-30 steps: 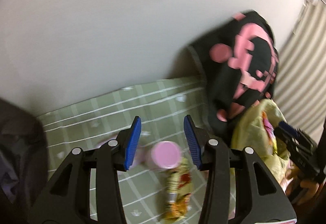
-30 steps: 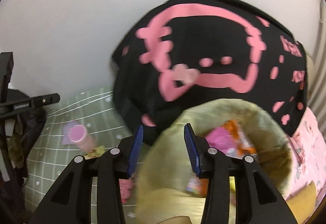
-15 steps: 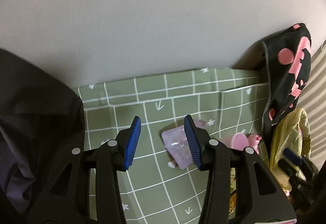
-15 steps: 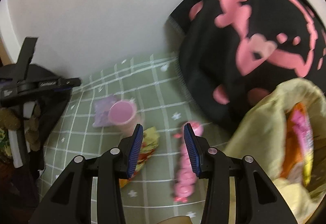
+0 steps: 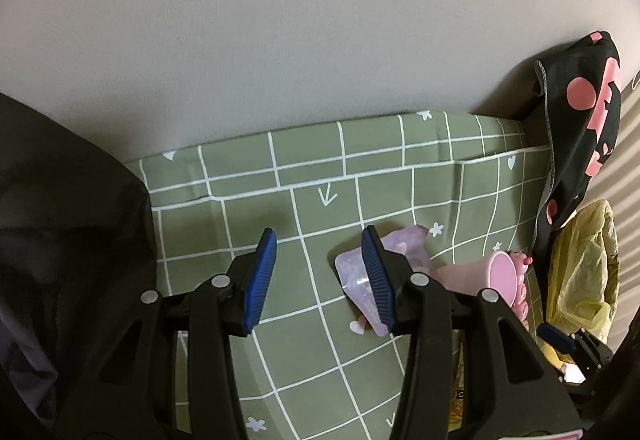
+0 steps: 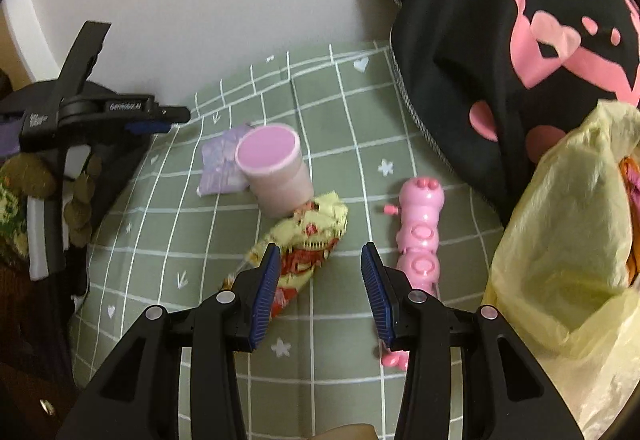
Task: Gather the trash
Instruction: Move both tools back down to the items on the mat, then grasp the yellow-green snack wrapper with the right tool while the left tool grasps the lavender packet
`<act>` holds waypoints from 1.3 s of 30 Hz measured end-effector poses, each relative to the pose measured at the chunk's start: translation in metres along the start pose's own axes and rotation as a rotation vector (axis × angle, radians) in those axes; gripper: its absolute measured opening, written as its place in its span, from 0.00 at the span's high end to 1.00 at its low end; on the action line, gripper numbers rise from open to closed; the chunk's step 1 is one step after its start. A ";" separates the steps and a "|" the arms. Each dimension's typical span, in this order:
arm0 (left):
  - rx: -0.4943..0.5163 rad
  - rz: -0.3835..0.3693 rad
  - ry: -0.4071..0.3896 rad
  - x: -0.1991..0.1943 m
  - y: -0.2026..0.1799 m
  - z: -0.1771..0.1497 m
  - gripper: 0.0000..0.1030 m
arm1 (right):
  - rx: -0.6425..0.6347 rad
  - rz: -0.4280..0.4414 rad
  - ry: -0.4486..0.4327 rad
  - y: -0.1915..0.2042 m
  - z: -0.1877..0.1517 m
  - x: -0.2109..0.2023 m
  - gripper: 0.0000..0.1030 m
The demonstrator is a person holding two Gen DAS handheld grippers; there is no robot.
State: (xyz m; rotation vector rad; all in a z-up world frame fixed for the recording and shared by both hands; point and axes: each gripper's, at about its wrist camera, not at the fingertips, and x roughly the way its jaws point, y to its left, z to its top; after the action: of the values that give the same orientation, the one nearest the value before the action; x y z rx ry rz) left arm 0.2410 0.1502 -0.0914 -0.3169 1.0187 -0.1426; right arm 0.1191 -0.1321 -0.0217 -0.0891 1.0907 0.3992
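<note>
Both claws hang open and empty over a green checked sheet (image 6: pixel 328 120): the right claw (image 6: pixel 318 286), jaws just widened, above a crumpled yellow snack wrapper (image 6: pixel 308 240) beside a pink cup (image 6: pixel 276 168); the left claw (image 5: pixel 318 276) beside a lilac packet (image 5: pixel 356 272). A yellow trash bag (image 6: pixel 560 240) gapes at right.

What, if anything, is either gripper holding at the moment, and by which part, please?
Nothing is held. The left gripper and right gripper both stand open over the green sheet, with only cloth between their pads.

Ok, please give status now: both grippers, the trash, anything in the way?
Left gripper open, empty. Right gripper open, empty, just opened wider. Crumpled snack wrapper beside pink cup. Pink caterpillar toy close by.
</note>
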 end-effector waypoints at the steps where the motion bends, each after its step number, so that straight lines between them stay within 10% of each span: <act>1: 0.002 -0.002 0.004 0.002 0.000 -0.001 0.59 | 0.002 0.003 0.006 0.000 -0.003 0.001 0.58; 17: 0.061 0.005 0.032 0.012 -0.009 -0.010 0.59 | 0.070 0.059 0.079 0.020 0.001 0.046 0.57; 26: 0.080 -0.045 0.041 0.014 -0.002 -0.009 0.59 | 0.085 0.060 0.089 -0.001 -0.008 0.035 0.79; 39: 0.286 -0.105 0.059 0.030 -0.028 -0.004 0.59 | 0.123 0.046 0.079 -0.011 -0.015 0.027 0.79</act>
State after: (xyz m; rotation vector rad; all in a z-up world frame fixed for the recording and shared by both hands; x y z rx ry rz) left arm 0.2538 0.1150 -0.1084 -0.1056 1.0253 -0.3901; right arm 0.1215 -0.1385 -0.0538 0.0294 1.1942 0.3718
